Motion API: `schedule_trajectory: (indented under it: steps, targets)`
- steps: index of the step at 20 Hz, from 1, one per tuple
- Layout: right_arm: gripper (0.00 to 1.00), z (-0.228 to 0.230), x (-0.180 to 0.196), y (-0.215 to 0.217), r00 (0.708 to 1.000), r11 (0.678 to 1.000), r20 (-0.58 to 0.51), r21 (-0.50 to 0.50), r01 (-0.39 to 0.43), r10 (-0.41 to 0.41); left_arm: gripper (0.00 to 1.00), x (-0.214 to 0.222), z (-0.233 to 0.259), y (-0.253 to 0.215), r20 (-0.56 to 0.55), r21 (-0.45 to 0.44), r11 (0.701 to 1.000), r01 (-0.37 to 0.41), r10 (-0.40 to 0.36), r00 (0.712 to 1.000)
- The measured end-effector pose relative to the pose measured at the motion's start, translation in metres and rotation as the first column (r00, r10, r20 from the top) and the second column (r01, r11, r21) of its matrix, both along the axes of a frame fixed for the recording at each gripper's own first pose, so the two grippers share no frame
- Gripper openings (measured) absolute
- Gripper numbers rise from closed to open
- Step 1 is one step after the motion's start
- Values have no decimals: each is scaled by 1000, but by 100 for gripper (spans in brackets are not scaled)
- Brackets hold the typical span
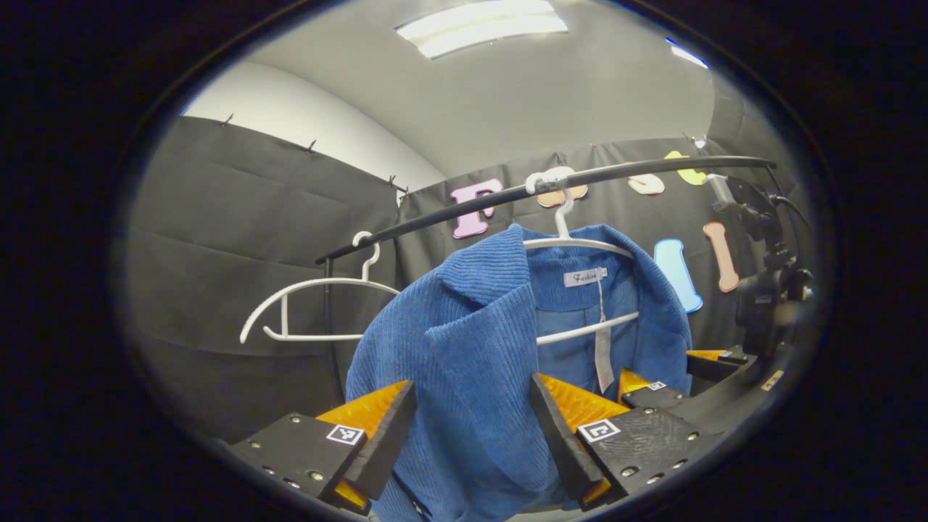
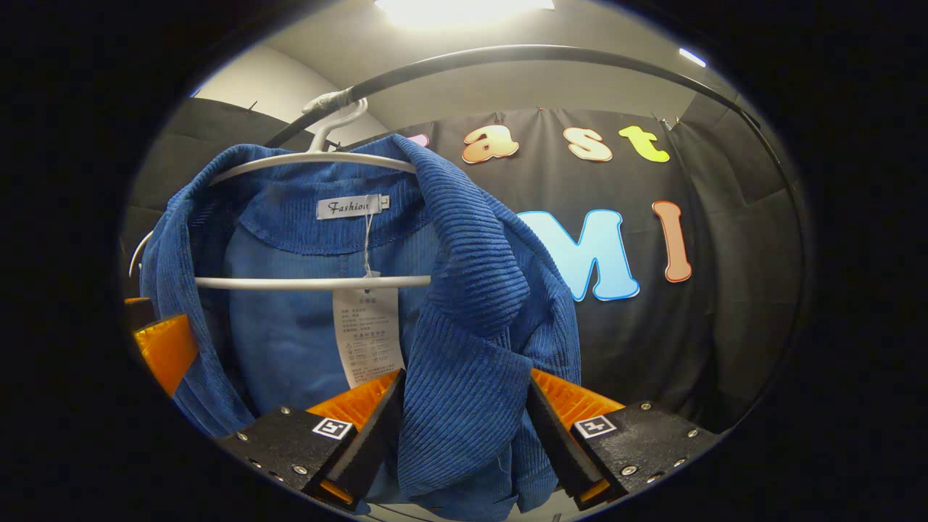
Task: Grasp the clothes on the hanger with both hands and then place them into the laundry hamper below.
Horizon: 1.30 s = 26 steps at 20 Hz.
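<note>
Blue ribbed corduroy jacket [image 1: 471, 348] hangs on a white plastic hanger [image 1: 580, 246] hooked over the black curved rail [image 1: 449, 214], front open, paper tag [image 2: 368, 337] dangling inside. Hamper isn't in frame.

Left gripper [image 1: 471, 435]: jaws spread, one lapel between the fingers, cloth touching or nearly touching both inner faces — not clamped as far as I can tell. Right gripper [image 2: 464, 435]: same story on the other lapel, jaws apart with the fold sitting between them.

Risks from here:
- Closing on the lapel edge alone — thick ribbed fabric could slide out once the weight comes on.
- Pulling straight down with shoulders draped over the hanger — hanger likely rides along or pops off the rail.
- Uneven lift between sides — one shoulder could snag on the hanger arm.
- Empty white hanger [image 1: 319, 304] further along the rail is near enough to get knocked on the swing-out.
</note>
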State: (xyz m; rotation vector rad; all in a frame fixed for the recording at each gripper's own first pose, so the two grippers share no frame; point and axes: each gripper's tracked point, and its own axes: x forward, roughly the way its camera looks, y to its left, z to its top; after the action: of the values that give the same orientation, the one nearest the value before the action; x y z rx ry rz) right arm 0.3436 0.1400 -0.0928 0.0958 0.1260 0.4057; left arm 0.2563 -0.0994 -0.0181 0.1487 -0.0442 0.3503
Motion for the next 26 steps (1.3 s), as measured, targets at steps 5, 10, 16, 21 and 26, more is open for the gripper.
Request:
schedule_trajectory:
  steps: [5, 10, 16, 21, 26]
  targets:
    - [61, 5, 9, -3, 1000, 1000, 1, 24, 15, -15, 64, 3, -2, -2, -20, 29, 1000, 10, -9, 1000]
    - [7, 17, 7, -11, 999, 1000, 44, 13, 24, -24, 11, 6, -5, 3, -15, 9, 1000, -2, 2, 1000]
    - [7, 57, -2, -32, 991, 997, 126, 66, 47, -55, 5, -1, 6, -13, 2, -40, 996, 85, -85, 996]
    - [7, 94, 0, -52, 979, 990, 177, 113, 84, -103, 5, -17, 34, -17, 41, -29, 992, 127, -125, 991]
    - [7, 131, 6, -74, 954, 983, 255, 132, 125, -155, 5, -26, 58, -5, 72, -55, 991, 125, -121, 990]
